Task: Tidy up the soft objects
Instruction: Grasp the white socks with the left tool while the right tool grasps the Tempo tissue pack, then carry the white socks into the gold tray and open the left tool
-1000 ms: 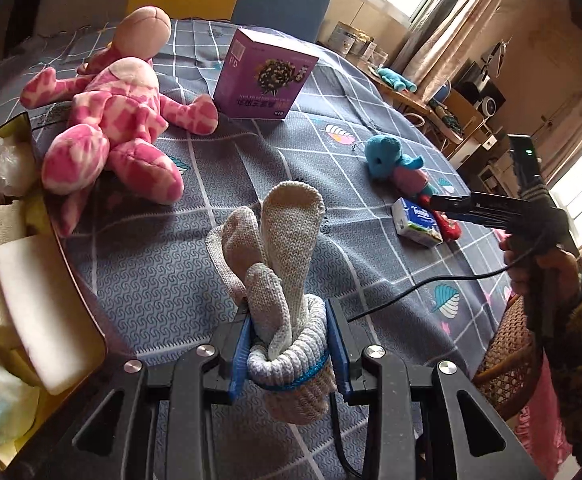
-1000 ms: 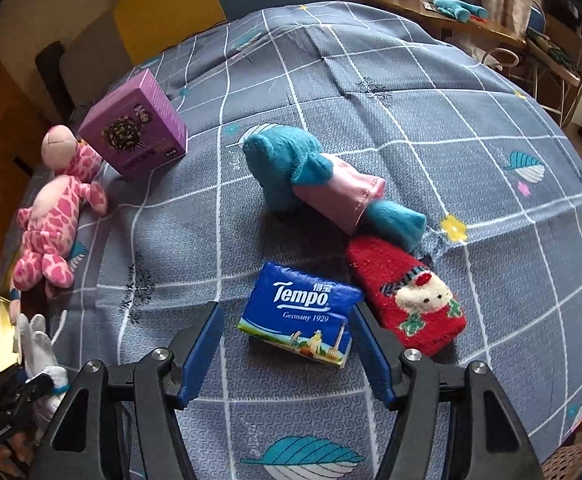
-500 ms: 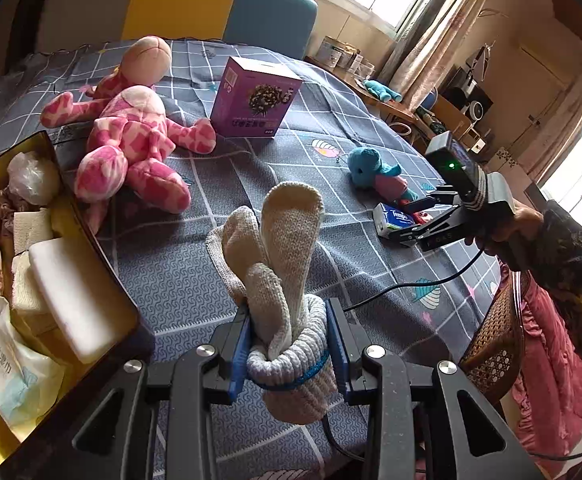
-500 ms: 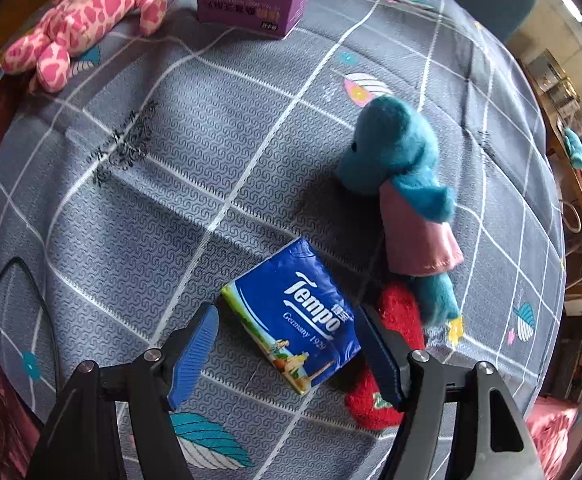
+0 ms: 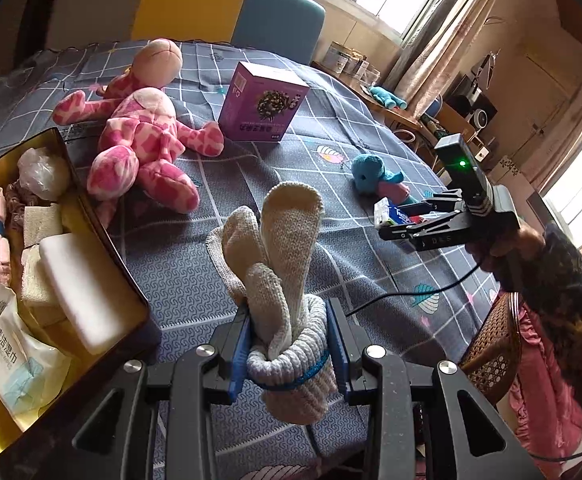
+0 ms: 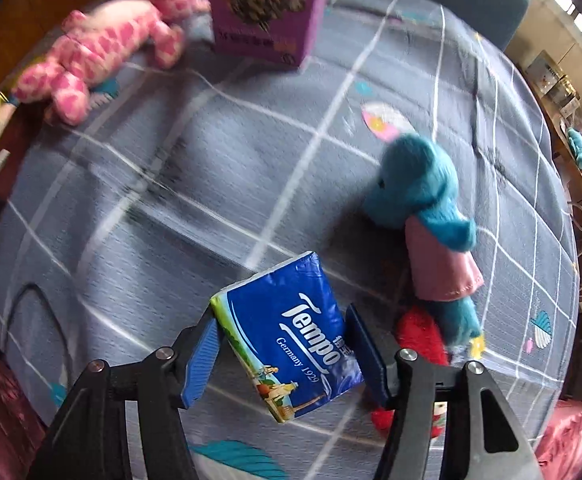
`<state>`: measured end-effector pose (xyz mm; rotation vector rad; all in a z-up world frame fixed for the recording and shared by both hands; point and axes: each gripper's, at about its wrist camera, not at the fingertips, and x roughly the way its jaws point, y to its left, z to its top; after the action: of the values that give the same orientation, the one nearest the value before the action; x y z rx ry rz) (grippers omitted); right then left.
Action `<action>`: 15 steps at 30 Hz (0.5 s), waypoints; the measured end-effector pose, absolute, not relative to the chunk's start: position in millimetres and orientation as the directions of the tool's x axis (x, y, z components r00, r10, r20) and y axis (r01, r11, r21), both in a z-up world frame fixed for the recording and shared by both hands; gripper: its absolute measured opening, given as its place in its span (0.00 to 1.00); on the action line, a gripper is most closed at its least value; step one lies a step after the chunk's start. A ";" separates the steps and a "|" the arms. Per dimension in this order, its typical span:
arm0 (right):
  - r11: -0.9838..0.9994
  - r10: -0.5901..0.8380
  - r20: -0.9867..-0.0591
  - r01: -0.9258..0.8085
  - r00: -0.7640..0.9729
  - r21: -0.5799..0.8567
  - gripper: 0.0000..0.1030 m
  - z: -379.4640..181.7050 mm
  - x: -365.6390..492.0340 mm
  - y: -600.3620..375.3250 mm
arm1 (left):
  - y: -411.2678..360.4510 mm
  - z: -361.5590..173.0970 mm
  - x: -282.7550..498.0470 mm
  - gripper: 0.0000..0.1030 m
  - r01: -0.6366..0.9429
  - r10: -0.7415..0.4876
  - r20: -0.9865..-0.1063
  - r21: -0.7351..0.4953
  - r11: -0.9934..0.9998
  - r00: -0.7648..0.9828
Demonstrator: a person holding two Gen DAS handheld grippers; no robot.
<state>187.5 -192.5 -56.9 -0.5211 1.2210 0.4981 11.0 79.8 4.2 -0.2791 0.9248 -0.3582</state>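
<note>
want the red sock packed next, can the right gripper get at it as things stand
Probably not yet: the right gripper is already shut on the blue Tempo tissue pack, and the fuzzy red sock lies partly under the teal plush elephant.

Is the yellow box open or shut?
Open. The yellow box shows no lid, and a white sponge and wipes packet lie inside.

The blue tissue pack (image 6: 291, 336) carries the clearest print: "Tempo" in large white slanted letters, with "Germany 1929" in smaller white type beneath it and a few small Chinese characters beside the brand name, too small to read. In the left wrist view the same pack shows only a white fragment of that word. The purple box (image 5: 262, 106) has a line of pale characters under its dark picture, blurred beyond reading. The white wipes packet (image 5: 9, 354) in the yellow box (image 5: 103, 240) bears blue Chinese characters.
</note>
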 end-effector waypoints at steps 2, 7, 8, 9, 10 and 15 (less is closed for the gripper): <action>0.792 0.129 -0.948 -0.606 0.292 -0.079 0.61 -48.0 175.0 -181.4 | 81.9 6.7 8.9 0.34 0.177 -0.414 -0.718 -0.385 0.906 0.560; 0.802 0.224 -0.930 -0.598 0.293 0.004 0.61 -55.3 148.8 -137.1 | 92.5 14.5 -1.2 0.34 0.160 -0.400 -0.703 -0.384 0.909 0.588; 0.804 0.223 -0.932 -0.594 0.285 0.010 0.61 -61.4 147.0 -126.3 | 97.4 16.8 -5.3 0.34 0.153 -0.395 -0.697 -0.384 0.910 0.598; 0.810 0.216 -0.937 -0.587 0.276 0.014 0.60 -66.9 149.3 -118.3 | 101.9 18.6 -8.3 0.34 0.146 -0.390 -0.694 -0.385 0.911 0.606; 0.816 0.199 -0.940 -0.578 0.278 0.002 0.60 -70.3 146.2 -111.2 | 108.2 20.2 -11.9 0.34 0.134 -0.381 -0.690 -0.385 0.913 0.616; 0.826 0.184 -0.935 -0.564 0.304 -0.021 0.59 -76.6 145.0 -103.1 | 168.3 30.0 -26.9 0.34 -0.005 -0.278 -0.672 -0.386 0.922 0.686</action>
<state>145.0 -103.1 -76.6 -0.3788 1.1640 0.5107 -26.9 168.3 29.9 -0.3762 0.8044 -0.1572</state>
